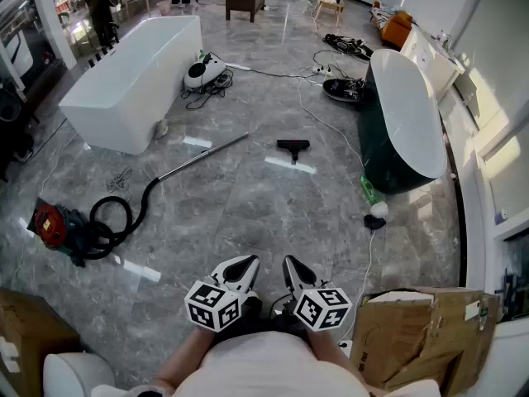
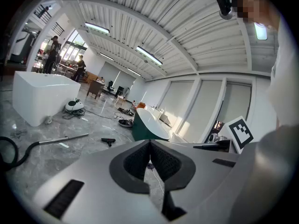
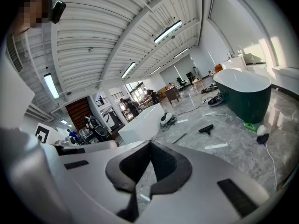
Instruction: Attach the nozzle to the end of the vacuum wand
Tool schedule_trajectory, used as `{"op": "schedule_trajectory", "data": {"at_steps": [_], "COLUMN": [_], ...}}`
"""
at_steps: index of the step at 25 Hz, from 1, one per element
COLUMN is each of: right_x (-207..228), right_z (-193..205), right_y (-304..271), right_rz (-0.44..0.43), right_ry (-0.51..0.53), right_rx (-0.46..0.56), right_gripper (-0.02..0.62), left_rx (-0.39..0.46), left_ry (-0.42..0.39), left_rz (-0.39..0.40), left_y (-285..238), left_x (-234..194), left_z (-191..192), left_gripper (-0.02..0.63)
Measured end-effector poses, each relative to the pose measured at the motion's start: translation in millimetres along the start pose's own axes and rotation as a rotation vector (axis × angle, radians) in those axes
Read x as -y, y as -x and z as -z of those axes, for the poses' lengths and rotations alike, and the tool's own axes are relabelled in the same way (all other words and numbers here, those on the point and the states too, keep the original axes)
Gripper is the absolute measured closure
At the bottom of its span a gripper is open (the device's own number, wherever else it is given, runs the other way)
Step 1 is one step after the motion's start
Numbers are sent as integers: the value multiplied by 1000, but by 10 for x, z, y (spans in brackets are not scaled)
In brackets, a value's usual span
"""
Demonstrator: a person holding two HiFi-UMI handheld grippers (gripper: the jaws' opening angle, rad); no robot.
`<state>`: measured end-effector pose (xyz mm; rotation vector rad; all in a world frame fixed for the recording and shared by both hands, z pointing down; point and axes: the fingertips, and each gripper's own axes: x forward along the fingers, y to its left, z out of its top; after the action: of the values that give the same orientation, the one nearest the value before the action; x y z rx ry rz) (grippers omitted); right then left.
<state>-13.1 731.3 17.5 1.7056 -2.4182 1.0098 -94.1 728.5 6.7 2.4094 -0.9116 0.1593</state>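
Note:
A small black nozzle (image 1: 293, 146) lies on the grey marble floor, also visible as the nozzle (image 2: 108, 141) and the nozzle (image 3: 205, 129). To its left lies the metal vacuum wand (image 1: 202, 157), its free end pointing toward the nozzle with a gap between them; a black hose (image 1: 111, 222) runs from it to a red vacuum body (image 1: 51, 224). The wand (image 2: 63, 138) shows in the left gripper view, and the wand (image 3: 179, 137) in the right one. My left gripper (image 1: 246, 261) and right gripper (image 1: 288, 262) are held close to the body, both shut and empty, far from the nozzle.
A white bathtub (image 1: 132, 79) stands at the back left, a dark green bathtub (image 1: 405, 126) at the right. A white canister with cables (image 1: 204, 73) lies behind the wand. Cardboard boxes (image 1: 421, 333) sit near right. A white cord and green object (image 1: 369, 192) lie by the green tub.

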Motion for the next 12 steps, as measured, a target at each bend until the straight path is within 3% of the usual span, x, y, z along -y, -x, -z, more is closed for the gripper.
{"op": "schedule_trajectory", "data": {"at_steps": [12], "right_x": [-93], "right_z": [71], "right_y": [-226], "right_rz": [-15], "right_ry": [-8], "right_rx": [-21], "right_gripper": [583], "left_rx": [-11], "left_ry": [26], "left_rz": [-13], "left_y": [0], "left_x": [-244], "left_z": [-7], "left_gripper": [596]}}
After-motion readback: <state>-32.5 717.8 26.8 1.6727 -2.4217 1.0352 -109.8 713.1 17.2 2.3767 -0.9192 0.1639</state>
